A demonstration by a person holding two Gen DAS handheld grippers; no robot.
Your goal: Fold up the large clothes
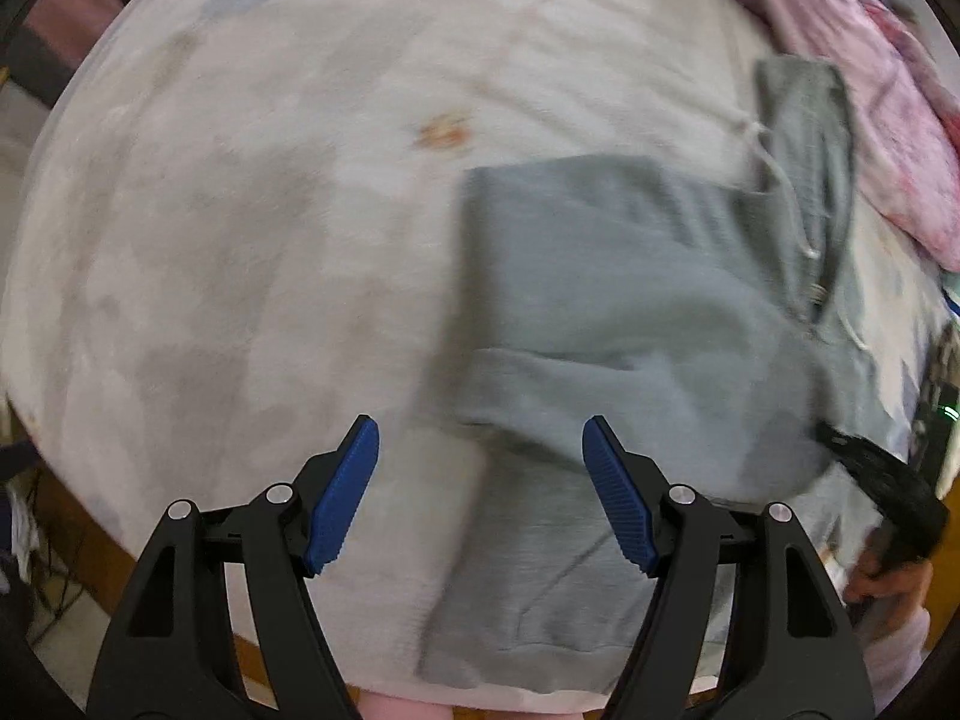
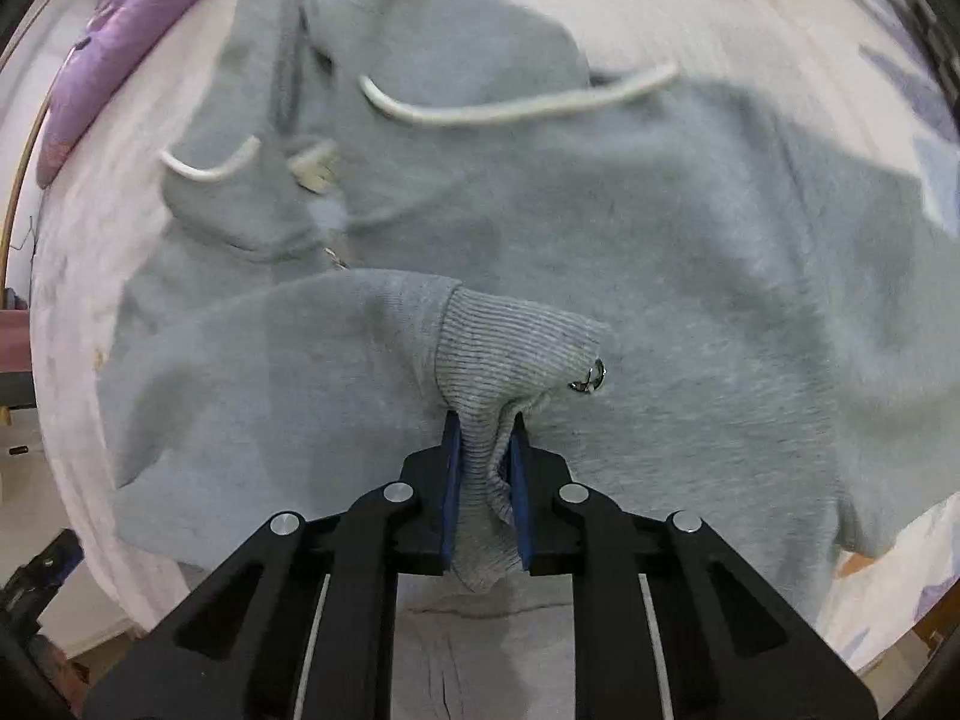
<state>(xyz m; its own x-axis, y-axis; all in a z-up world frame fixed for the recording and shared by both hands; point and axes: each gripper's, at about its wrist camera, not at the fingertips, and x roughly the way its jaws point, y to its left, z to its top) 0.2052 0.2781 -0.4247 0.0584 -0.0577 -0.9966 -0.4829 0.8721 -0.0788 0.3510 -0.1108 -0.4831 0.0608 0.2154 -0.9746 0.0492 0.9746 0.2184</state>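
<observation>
A grey hoodie (image 1: pixel 630 300) with white drawstrings (image 2: pixel 510 108) lies spread on the pale bed cover (image 1: pixel 270 210). In the left wrist view my left gripper (image 1: pixel 480 456) hangs open above the hoodie's left edge, nothing between its blue pads (image 1: pixel 342 498). In the right wrist view my right gripper (image 2: pixel 483 450) is shut on the ribbed cuff (image 2: pixel 504 348) of a sleeve, which is bunched between the pads and lifted over the hoodie's body (image 2: pixel 720 330). The right gripper's black body (image 1: pixel 882 498) and the hand holding it show at the left view's right edge.
A pink striped cloth (image 1: pixel 870 90) lies at the bed's far right. A purple cloth (image 2: pixel 138 30) sits at the upper left of the right wrist view. The bed's edge (image 1: pixel 90 510) and floor show at lower left.
</observation>
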